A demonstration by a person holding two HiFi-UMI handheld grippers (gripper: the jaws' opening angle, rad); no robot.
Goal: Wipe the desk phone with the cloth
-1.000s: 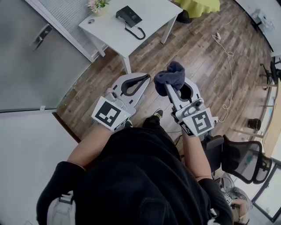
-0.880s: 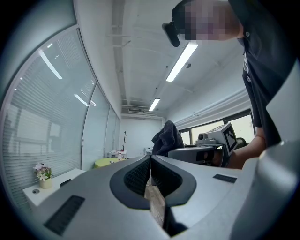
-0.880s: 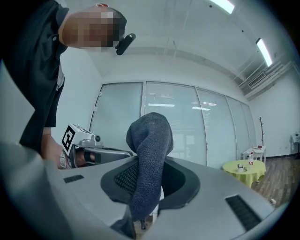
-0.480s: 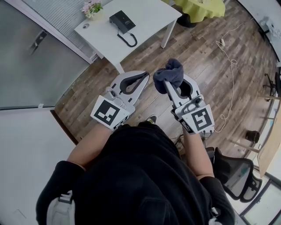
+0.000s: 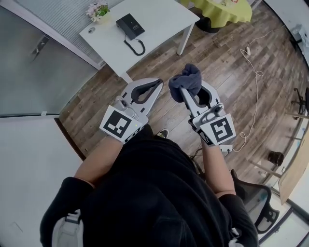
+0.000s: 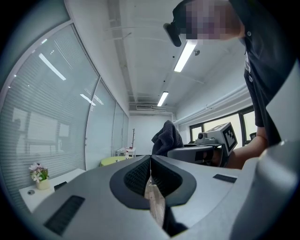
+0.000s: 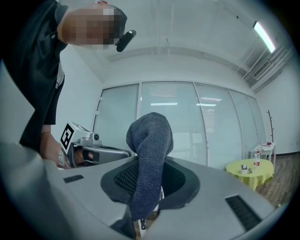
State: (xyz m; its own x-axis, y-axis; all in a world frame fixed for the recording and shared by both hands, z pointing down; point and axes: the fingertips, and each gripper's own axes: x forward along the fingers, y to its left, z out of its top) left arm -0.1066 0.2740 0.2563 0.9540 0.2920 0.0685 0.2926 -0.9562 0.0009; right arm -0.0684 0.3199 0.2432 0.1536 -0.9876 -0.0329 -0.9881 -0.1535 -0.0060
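Observation:
A black desk phone (image 5: 129,25) with a coiled cord lies on the white table (image 5: 159,19) at the top of the head view, well ahead of both grippers. My right gripper (image 5: 179,88) is shut on a dark blue-grey cloth (image 5: 187,79), which bunches above the jaws; the cloth (image 7: 149,159) also fills the middle of the right gripper view. My left gripper (image 5: 158,85) is held beside it at waist height, jaws closed together with nothing between them. The cloth (image 6: 166,138) and the right gripper's marker cube show in the left gripper view.
A small pot of flowers (image 5: 97,10) stands at the table's left corner. A round table with a yellow-green cover (image 5: 217,8) is behind the white one. A white cable (image 5: 254,72) trails over the wooden floor, and a black office chair (image 5: 256,212) stands at lower right. Glass walls run along the left.
The view has shifted: the white table and phone have slid slightly left and nearer in the frame. Both grippers keep the same pose, the cloth still in the right one.

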